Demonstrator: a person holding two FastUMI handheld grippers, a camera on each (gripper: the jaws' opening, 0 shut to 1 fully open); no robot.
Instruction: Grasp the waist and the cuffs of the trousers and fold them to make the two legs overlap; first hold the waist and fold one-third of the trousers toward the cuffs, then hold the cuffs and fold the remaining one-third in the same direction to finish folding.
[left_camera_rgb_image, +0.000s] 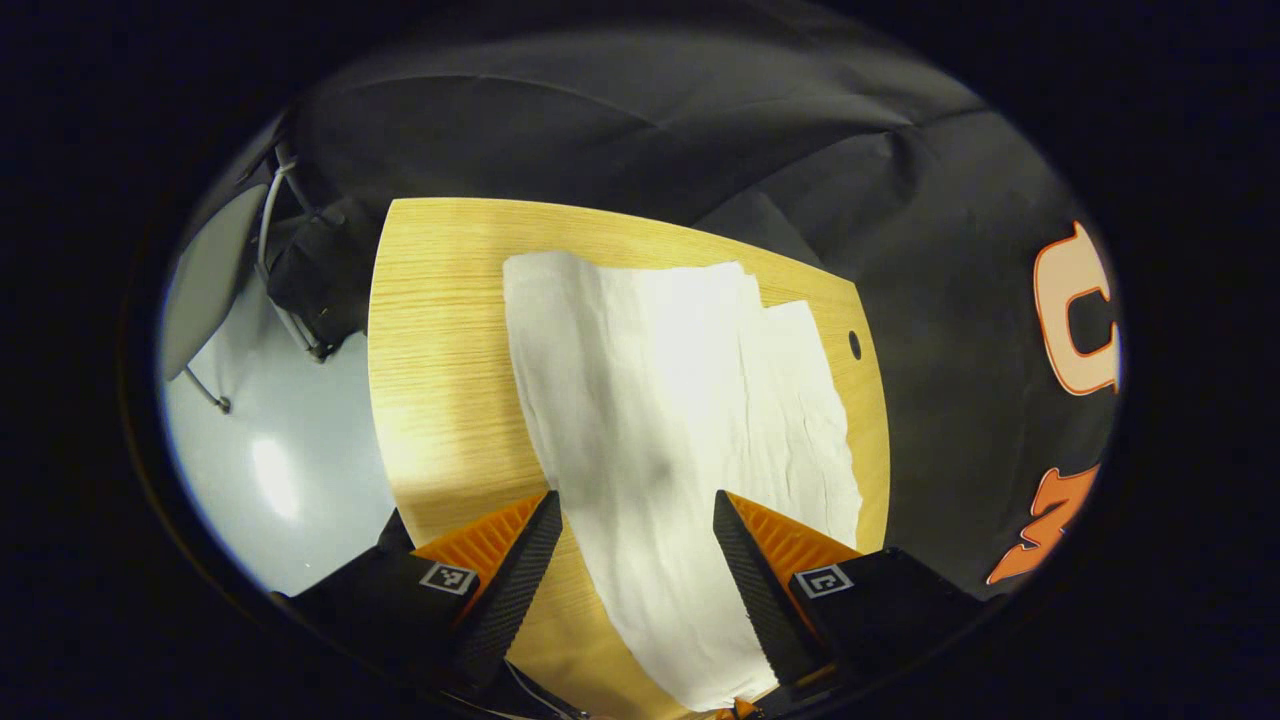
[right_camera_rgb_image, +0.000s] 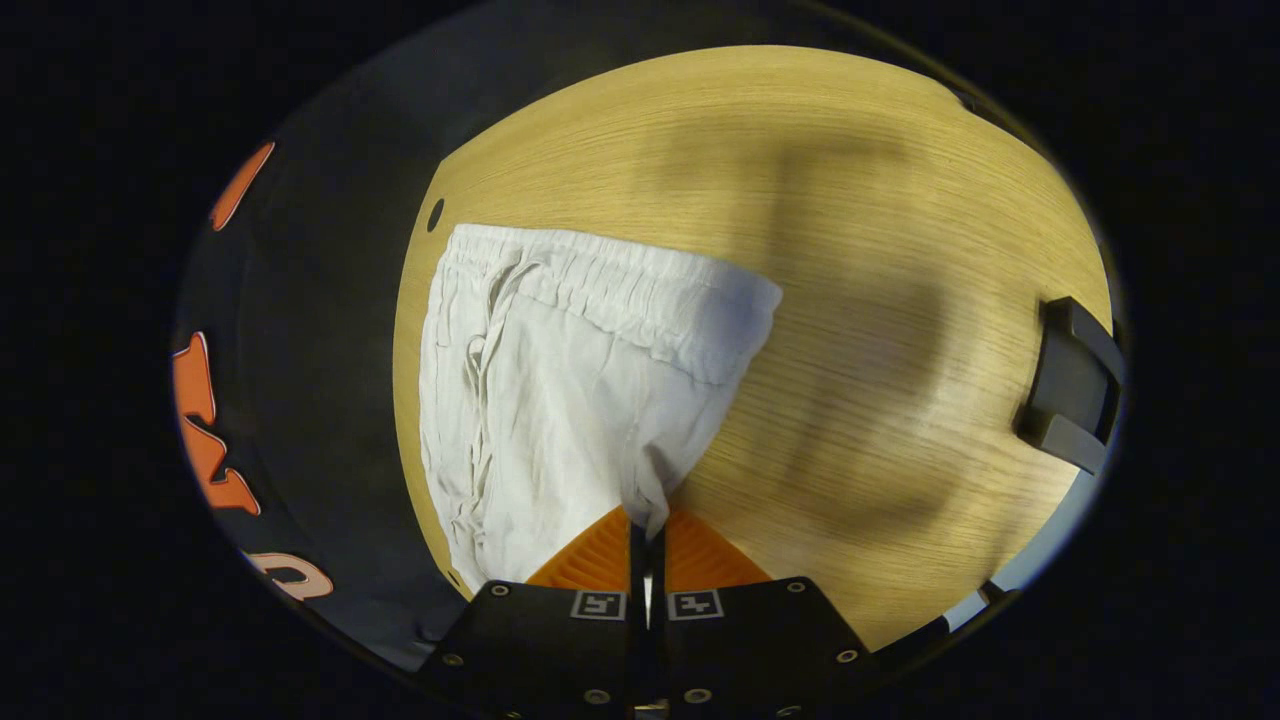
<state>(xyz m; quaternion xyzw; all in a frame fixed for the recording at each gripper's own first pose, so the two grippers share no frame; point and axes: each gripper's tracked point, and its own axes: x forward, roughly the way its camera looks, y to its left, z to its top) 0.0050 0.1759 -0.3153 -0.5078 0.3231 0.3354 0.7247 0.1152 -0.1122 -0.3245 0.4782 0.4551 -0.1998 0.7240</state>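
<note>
White trousers (left_camera_rgb_image: 660, 400) lay stretched along the pale wooden table (left_camera_rgb_image: 440, 330) in the left gripper view, the two legs running away from the camera with their far ends stepped, one reaching a touch farther than the other. And the left gripper (left_camera_rgb_image: 636, 515) hung above the cloth with its jaws spread wide, one finger on either side of the nearer leg, gripping nothing. A grey floor (left_camera_rgb_image: 270, 470) and a chair's metal frame (left_camera_rgb_image: 275, 250) sat off beyond the table edge (dimly lit, that corner).

Over in the right gripper view, the trousers (right_camera_rgb_image: 560, 380) showed their elasticated waistband (right_camera_rgb_image: 640, 290), a drawstring (right_camera_rgb_image: 480, 350) trailing down the front. The right gripper (right_camera_rgb_image: 647, 535) was clenched tight, fingers pressed together on a pinch of fabric where the cloth narrowed to a point. Broad shadows crossed the bare wood (right_camera_rgb_image: 850, 250), and a dark blocky object (right_camera_rgb_image: 1075, 385) sat at the table's far edge; what it was, I couldn't tell.
</note>
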